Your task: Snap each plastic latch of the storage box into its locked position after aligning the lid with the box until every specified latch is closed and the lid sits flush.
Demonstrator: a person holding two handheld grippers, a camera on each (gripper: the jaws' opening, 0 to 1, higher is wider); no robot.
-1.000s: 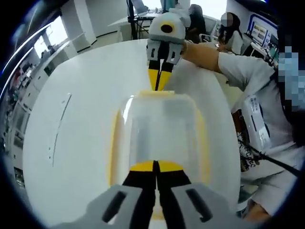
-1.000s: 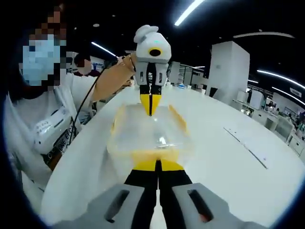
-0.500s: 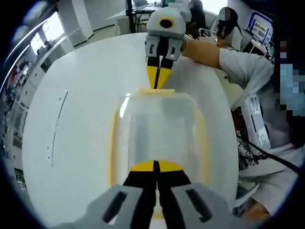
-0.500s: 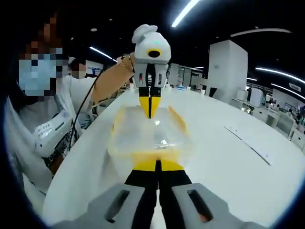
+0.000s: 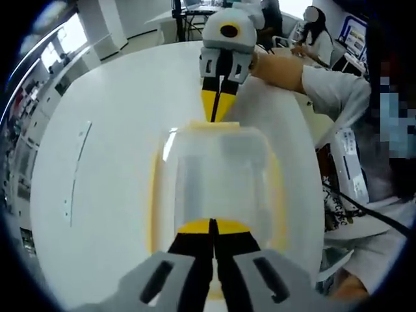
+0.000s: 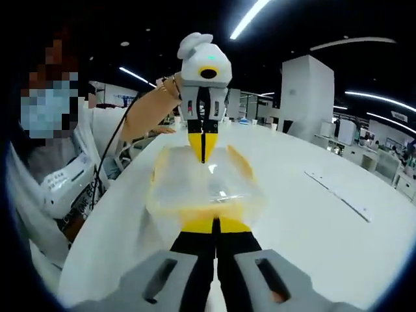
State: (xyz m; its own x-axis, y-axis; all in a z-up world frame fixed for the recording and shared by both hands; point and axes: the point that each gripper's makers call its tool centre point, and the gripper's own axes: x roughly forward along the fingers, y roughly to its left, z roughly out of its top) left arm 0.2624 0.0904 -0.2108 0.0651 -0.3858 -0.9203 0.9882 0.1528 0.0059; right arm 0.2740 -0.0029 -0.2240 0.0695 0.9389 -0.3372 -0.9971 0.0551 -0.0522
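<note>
Pressing: both claws push on the box (image 5: pixel 218 188) ends, where its yellow latches are.
Box: it sits in the middle of the white tabletop (image 5: pixel 110 162), lid on.
Left claw (image 5: pixel 211 227): shut, tips at the near end of the box.
Right claw (image 6: pixel 212 227): shut, tips at the other end.
Next: I think each end needs a firm push down until it clicks.
Hard to see: whether any latch is locked, or whether the lid lies flat.

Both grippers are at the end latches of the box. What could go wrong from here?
1. Both grippers, left and right, are shut and press with narrow tips on the yellow end latches; a tip may slide off.
2. The box sits loose on the smooth white table, so uneven pushing from the two ends could skid or tilt it.
3. The clear lid hides little, but flush seating can't be confirmed; a latch may close skewed.
</note>
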